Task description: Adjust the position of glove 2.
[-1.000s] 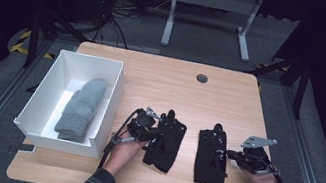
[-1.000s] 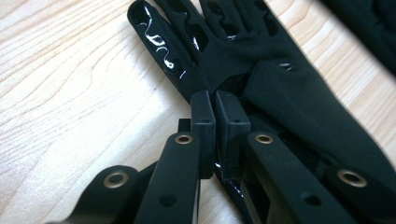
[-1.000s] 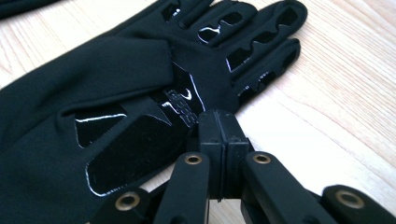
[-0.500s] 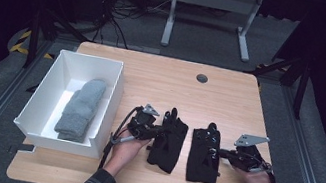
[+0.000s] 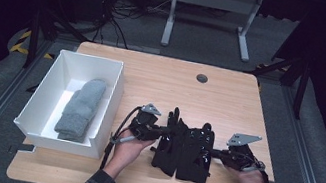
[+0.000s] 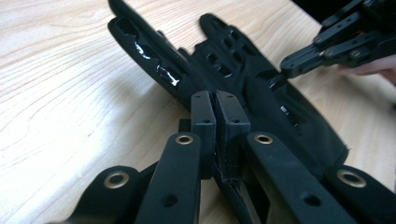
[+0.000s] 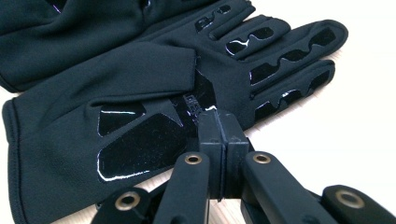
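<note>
Gloves getting paired up, both grippers pinching an edge

Gloves are the thing here: two black ones lying side by side near the 6 o'clock edge of the wooden table [image 5: 163, 76], touching or maybe slightly overlapping down the middle. The left glove [image 5: 170, 141] sits at 9 o'clock of the right glove [image 5: 197, 151], fingers pointing toward 12.

Left gripper [image 5: 160, 132] has its jaws pressed together with a bit of the left glove's fabric caught between them, which the left gripper view makes pretty clear. Right gripper [image 5: 215, 154] looks the same: jaws closed tight, nipping the right glove's edge near the palm, at least as far as I can tell from the right gripper view.

My read is this is the "bring the pair together" step, with stacking or folding to come. Over at 9 o'clock there's a white bin [image 5: 111, 100] with a grey knitted item [image 5: 81, 107] already lying in it, so I'd guess the pair ends up in there too.

Next move probably wants one glove lifted and laid squarely on the other without the thin fabric slipping out of that small pinch. Keeping the cuffs lined up seems like the fiddly bit.
</note>
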`<state>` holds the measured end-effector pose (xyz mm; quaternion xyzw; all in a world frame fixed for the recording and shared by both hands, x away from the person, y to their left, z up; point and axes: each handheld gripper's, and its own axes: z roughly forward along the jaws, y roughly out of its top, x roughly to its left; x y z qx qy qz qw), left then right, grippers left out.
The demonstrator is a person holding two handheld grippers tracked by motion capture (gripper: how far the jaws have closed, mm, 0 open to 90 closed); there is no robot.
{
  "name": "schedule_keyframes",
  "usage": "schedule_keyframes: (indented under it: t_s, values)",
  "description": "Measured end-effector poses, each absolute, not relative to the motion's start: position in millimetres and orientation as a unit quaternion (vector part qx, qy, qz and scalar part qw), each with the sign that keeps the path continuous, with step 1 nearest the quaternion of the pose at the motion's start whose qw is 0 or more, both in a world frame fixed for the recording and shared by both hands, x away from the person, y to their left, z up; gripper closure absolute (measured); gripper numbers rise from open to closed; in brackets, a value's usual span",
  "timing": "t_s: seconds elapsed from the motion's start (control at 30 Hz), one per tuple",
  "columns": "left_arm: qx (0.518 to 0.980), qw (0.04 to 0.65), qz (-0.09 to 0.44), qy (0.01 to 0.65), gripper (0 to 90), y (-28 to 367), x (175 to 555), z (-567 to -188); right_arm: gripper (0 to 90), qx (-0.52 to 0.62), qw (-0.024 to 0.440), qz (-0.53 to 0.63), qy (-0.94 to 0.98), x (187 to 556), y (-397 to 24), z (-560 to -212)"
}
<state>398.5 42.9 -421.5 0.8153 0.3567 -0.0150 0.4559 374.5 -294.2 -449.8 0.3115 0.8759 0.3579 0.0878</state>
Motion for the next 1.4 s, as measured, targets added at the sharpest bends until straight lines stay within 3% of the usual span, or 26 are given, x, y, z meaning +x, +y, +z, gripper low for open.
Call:
schedule_keyframes:
  t_s: [0.47,1.2,1.37,1.4]
  values:
    - [0.819,0.474,-0.028,0.322,87.4,33.7,391.8,-411.3,90.0,0.282,0.067,0.374,0.881,375.2,-261.1,-452.5]
    - [0.856,0.425,-0.050,0.291,87.1,12.3,384.0,-427.9,90.0,0.243,0.054,0.376,0.893,370.2,-204.2,-457.8]
    - [0.857,0.425,-0.059,0.285,84.3,7.2,382.4,-434.0,90.0,0.243,0.055,0.375,0.893,370.0,-204.3,-458.0]
    - [0.855,0.430,-0.064,0.283,78.2,6.7,381.9,-434.0,90.0,0.243,0.058,0.373,0.894,369.6,-205.7,-457.2]
